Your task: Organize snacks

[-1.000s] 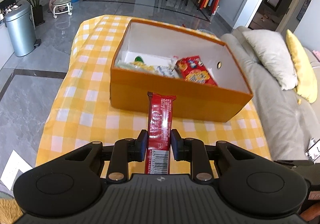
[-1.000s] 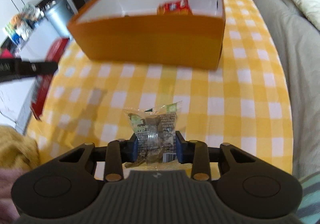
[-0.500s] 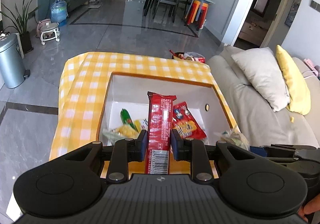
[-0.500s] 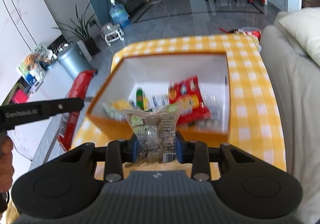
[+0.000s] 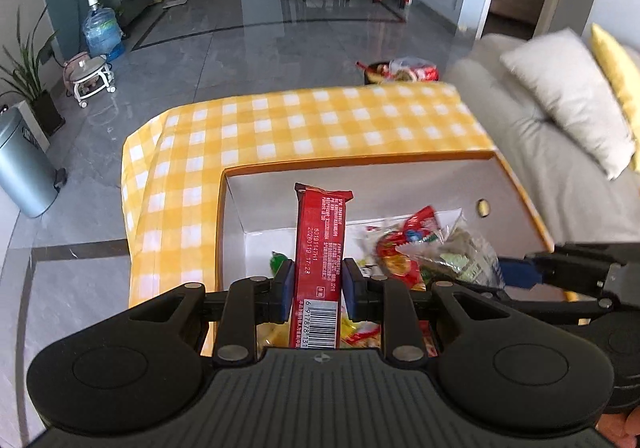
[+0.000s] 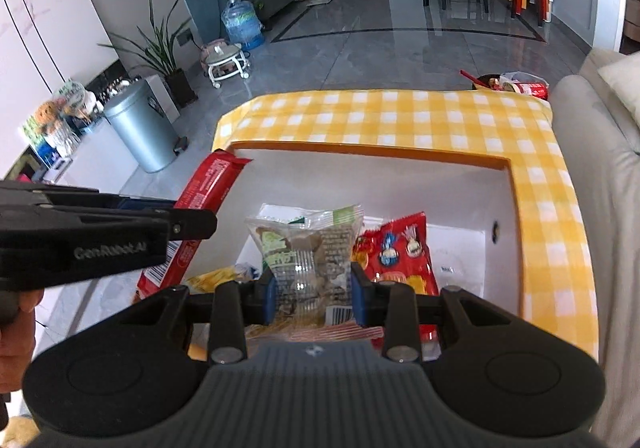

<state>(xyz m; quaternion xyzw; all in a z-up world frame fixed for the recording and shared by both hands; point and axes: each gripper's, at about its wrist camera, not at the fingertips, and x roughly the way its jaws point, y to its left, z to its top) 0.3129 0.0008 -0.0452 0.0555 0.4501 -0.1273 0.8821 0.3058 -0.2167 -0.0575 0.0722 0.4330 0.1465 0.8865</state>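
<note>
A long red snack bar (image 5: 320, 248) is held upright between the blue pads of the left claw (image 5: 318, 284), with its barcode end toward the camera. A clear packet with brown pieces (image 6: 310, 256) is gripped by the right claw (image 6: 312, 294), whose pads press on both its sides. Both claws are seen above the open orange box (image 6: 516, 207), which stands on the tabletop covered by a yellow checked cloth (image 5: 312, 127). Inside the white interior of the box, a red snack bag (image 6: 400, 252) and some yellow packets (image 6: 216, 276) are lying. The sofa (image 5: 532, 127) is located just beside the tabletop, on the right.
</note>
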